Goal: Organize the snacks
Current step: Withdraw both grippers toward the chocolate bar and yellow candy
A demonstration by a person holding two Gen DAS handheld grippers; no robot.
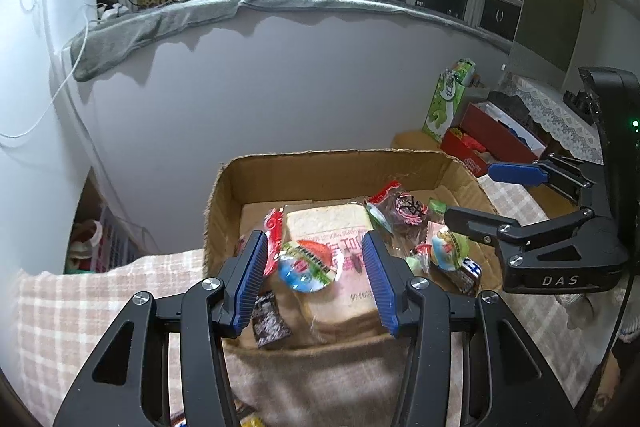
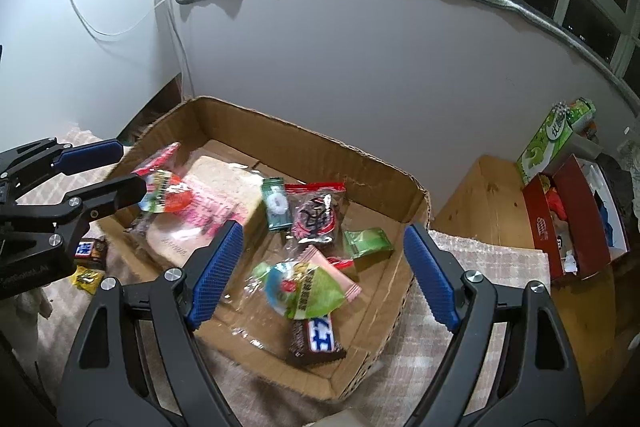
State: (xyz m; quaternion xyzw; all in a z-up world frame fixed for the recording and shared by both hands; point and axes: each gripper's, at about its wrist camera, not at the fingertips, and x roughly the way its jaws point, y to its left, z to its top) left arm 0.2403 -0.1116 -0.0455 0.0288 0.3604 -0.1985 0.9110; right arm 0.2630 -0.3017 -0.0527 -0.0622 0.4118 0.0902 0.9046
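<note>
Both your grippers, left gripper [image 1: 316,283] and right gripper [image 2: 324,275], gape empty over box [image 2: 384,163] (snacks piled loose); a careless dip risks crushing bread [image 1: 326,223].

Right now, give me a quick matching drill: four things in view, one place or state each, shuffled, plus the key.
Things:
1. bread pack
2. chocolate bar
3. yellow candy
4. right tongs

Places or states:
A. outside the cardboard box, on the checked cloth
B. open, nothing between the pads
C. in the box, near its front corner
D. in the box, on its left side, lying flat under a round snack packet

Pairs: 1-D, 2-C, 3-A, 4-B
</note>
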